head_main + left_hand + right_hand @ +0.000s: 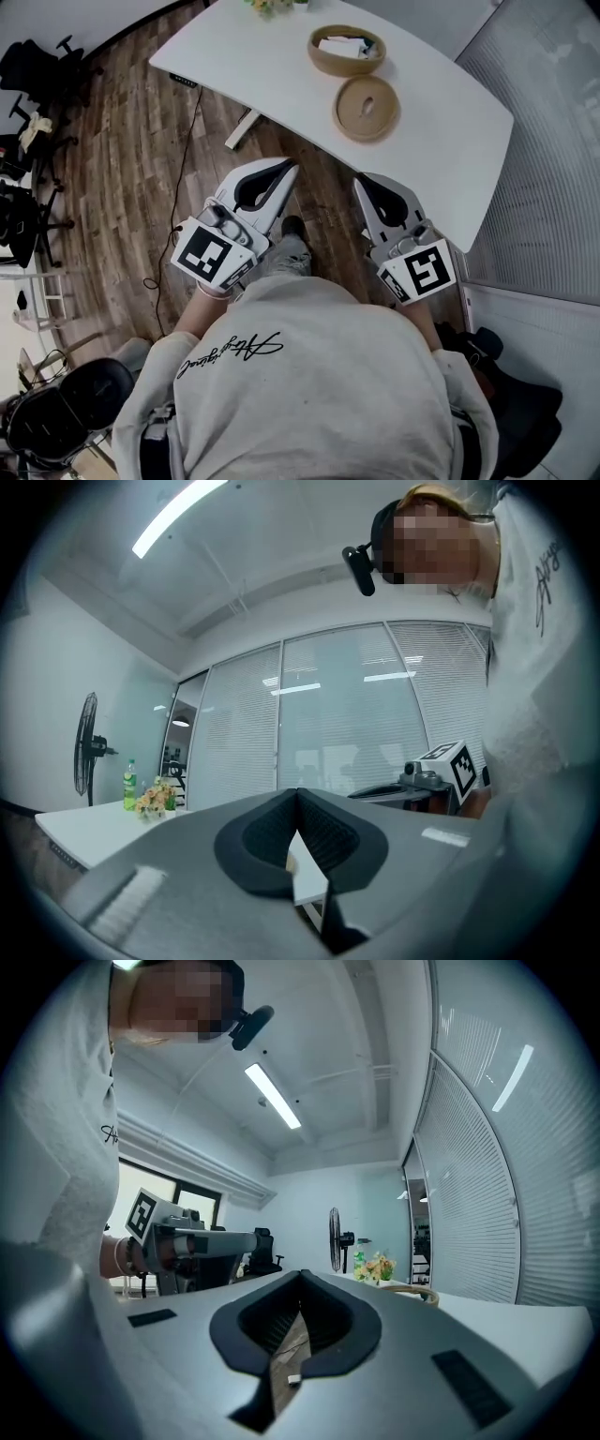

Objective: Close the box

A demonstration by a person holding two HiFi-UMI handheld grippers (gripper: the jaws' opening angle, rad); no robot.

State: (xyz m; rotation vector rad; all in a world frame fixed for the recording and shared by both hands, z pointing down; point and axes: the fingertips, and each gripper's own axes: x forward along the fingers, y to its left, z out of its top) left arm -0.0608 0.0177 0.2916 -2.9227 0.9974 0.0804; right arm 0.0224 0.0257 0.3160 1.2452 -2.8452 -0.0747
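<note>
I hold my left gripper (284, 172) with its jaws pressed together and nothing between them, and my right gripper (362, 184) is likewise closed tip to tip and empty. Both hang over the wooden floor (131, 159) on the near side of the white table (441, 141), their tips pointing toward its near edge, and the two are apart from each other, with the marker cubes close to my grey sweatshirt (309, 384). The round wooden box (347, 51) stands open on the table, far from both grippers, with something pale and something dark inside that I cannot identify. Its round lid (366, 109) lies flat on the table just beside it, on the nearer side and a little to the right, not on the box. In the left gripper view a standing fan (87, 747) is at far left, and a green bottle (129, 785) with a small bunch of flowers (155, 799) sits on the table's far end.
</note>
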